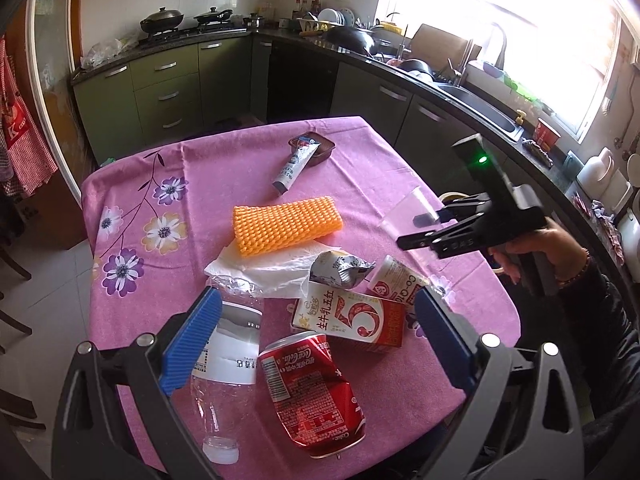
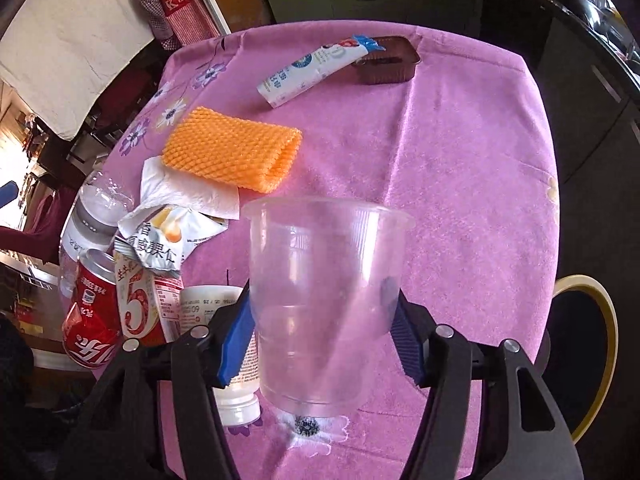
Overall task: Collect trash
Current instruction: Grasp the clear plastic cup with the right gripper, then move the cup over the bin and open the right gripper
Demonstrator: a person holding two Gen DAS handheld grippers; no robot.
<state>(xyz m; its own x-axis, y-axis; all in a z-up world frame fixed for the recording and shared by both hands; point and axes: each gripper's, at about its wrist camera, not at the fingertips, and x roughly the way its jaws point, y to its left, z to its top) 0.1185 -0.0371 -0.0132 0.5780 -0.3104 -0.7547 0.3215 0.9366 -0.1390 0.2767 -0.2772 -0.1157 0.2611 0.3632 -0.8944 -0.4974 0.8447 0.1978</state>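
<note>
The right tool (image 2: pixel 324 344) clamps a clear plastic cup (image 2: pixel 326 300) near its base, blue pads on both sides, long axis running toward 12 o'clock with the open rim pointing away from the camera, above the pink-clothed counter (image 2: pixel 460 160). The left tool (image 1: pixel 316 344) hangs spread wide over a crushed Coca-Cola can (image 1: pixel 314 394), whose long axis runs from 11 to 5 o'clock. A milk carton (image 1: pixel 352 318) lies at 1 o'clock of the can, and an orange foam net (image 1: pixel 288 224) at 12.

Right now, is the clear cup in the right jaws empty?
Empty, it seems: the clear plastic cup shows only pink cloth through its walls; right gripper clamps it.
</note>
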